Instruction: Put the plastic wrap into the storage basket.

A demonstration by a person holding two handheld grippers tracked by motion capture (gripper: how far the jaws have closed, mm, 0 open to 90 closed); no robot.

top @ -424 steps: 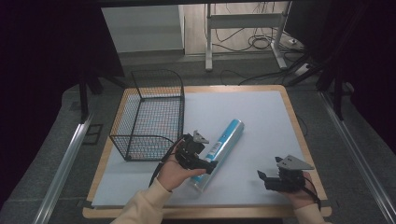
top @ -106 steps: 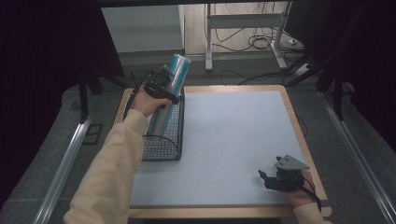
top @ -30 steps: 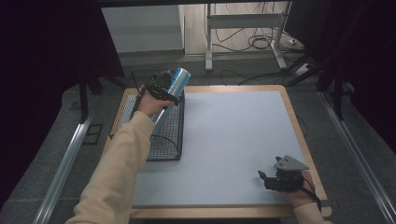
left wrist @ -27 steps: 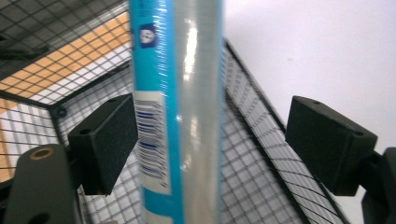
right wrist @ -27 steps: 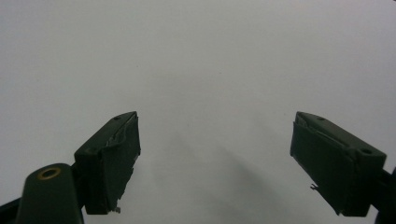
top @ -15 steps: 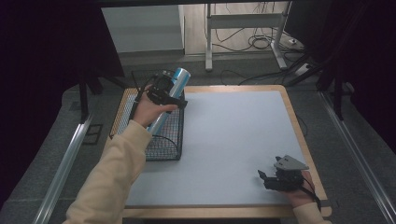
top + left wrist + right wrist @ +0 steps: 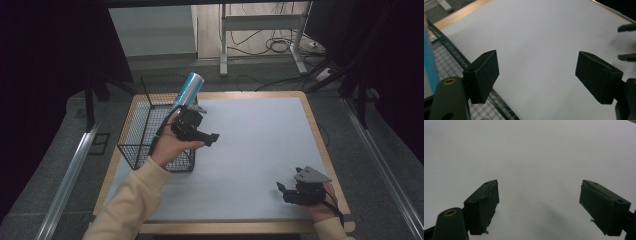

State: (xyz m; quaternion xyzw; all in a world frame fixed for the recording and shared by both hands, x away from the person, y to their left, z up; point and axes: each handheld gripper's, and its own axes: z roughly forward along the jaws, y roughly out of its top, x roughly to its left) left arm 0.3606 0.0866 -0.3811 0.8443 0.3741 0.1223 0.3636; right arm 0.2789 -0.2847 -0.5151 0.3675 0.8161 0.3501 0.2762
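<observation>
A blue tube with a silver cap (image 7: 188,89) leans upright in the black wire basket (image 7: 134,134) at the table's left, its top sticking out above the far rim. My left gripper (image 7: 212,139) hovers just right of the basket over the white mat, pointing right. It is open and its jaws have just been closing a little, with nothing between them. In the left gripper view the left gripper (image 7: 536,75) frames bare mat, with the tube (image 7: 429,62) and the basket (image 7: 449,53) at the left edge. My right gripper (image 7: 281,192) rests open near the front right corner. The right gripper (image 7: 539,205) holds nothing.
The white mat (image 7: 260,145) covers a wooden-edged table (image 7: 320,145). Beyond the far edge are table legs and cables on the floor (image 7: 270,45). The right gripper's jaw tips (image 7: 627,42) show far off in the left gripper view.
The left gripper has pulled away from the tube, moving right and nearer over the basket's right rim. The tube stays leaning in the basket. The right gripper has not moved.
</observation>
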